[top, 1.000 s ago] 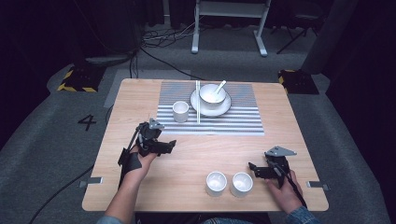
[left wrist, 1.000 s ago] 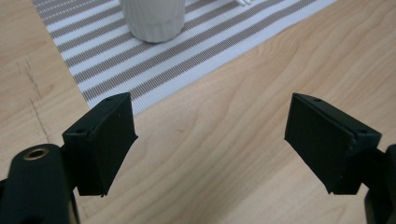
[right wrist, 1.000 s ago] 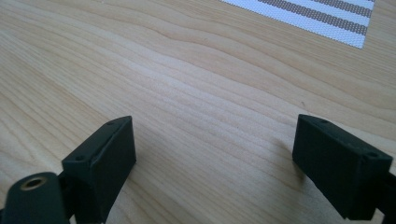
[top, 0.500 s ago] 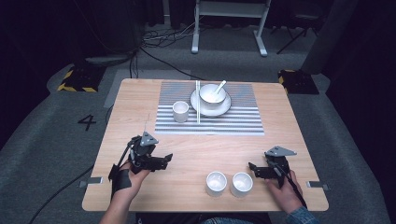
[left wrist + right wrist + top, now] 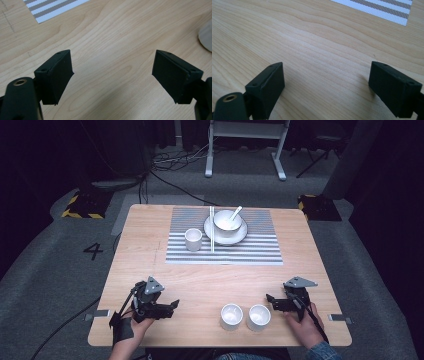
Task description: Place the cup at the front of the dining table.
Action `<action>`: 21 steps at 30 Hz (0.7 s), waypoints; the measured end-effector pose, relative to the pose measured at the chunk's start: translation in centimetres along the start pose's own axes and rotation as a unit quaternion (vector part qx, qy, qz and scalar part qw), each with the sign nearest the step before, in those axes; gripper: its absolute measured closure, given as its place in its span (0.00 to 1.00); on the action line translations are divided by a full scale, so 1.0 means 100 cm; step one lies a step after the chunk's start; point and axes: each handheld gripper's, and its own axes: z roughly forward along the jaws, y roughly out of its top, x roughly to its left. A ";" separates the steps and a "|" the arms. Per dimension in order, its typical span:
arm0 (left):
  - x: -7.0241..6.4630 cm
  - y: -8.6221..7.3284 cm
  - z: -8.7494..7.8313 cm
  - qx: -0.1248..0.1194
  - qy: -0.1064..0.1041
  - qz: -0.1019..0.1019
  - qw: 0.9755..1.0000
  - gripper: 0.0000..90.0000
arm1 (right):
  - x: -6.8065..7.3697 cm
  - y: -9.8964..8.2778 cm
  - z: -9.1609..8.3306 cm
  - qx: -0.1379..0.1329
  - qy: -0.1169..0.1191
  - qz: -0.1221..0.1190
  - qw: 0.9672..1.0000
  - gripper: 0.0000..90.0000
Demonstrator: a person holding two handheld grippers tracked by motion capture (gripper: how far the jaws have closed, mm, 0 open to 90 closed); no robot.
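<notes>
Holding the left gripper (image 5: 172,304) low over the near left part of the table (image 5: 150,250), you have its jaws spread wide with nothing between them, pointing toward the middle of the near edge. In the left gripper view those jaws (image 5: 112,77) frame bare wood, with a corner of the striped mat (image 5: 53,8) at the upper left and a pale rounded edge at the right border. Farther back on the table, the mat (image 5: 265,252) carries a cup (image 5: 193,239) on its left side, a pair of chopsticks (image 5: 211,229) lying straight just right of the cup, and beside them a plate (image 5: 240,236) with a bowl (image 5: 225,220) on it; a spoon (image 5: 235,212) leans in the bowl with its handle up to the right. Near the front edge, two small white bowls (image 5: 245,316) sit side by side, touching or nearly so, between your hands. Your right gripper (image 5: 270,301) rests low at the near right, just beside the right-hand small bowl, jaws likewise wide apart and holding nothing. In the right gripper view the jaws (image 5: 324,85) stand over plain wood, with a mat corner at the upper right.
</notes>
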 end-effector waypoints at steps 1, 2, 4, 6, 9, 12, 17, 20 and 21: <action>0.000 -0.002 0.001 0.000 0.002 0.003 1.000 0.19 | 0.000 0.000 0.000 0.000 0.000 0.000 1.000 0.15; 0.000 -0.004 0.002 0.001 0.003 0.005 1.000 0.19 | 0.000 0.000 0.000 0.000 0.000 0.000 1.000 0.15; 0.000 -0.007 0.003 0.003 0.005 0.008 1.000 0.19 | 0.000 0.000 0.000 0.000 0.000 0.000 1.000 0.15; 0.000 -0.011 0.005 0.005 0.008 0.013 1.000 0.19 | 0.000 0.000 0.000 0.000 0.000 0.000 1.000 0.15; -0.002 -0.015 0.005 0.005 0.009 0.019 1.000 0.19 | 0.000 0.000 0.000 0.000 0.000 0.000 1.000 0.15; -0.003 -0.018 0.005 0.004 0.009 0.027 1.000 0.19 | 0.000 0.000 0.000 0.000 0.000 0.000 1.000 0.15; -0.005 -0.022 0.007 0.013 -0.002 0.022 1.000 0.18 | 0.000 0.000 0.000 0.000 0.000 0.000 1.000 0.15; -0.005 -0.025 0.010 0.020 -0.003 0.022 1.000 0.18 | 0.000 0.000 0.000 0.000 0.000 0.000 1.000 0.15; -0.005 -0.026 0.011 0.023 -0.005 0.021 1.000 0.18 | 0.000 0.000 0.000 0.000 0.000 0.000 1.000 0.15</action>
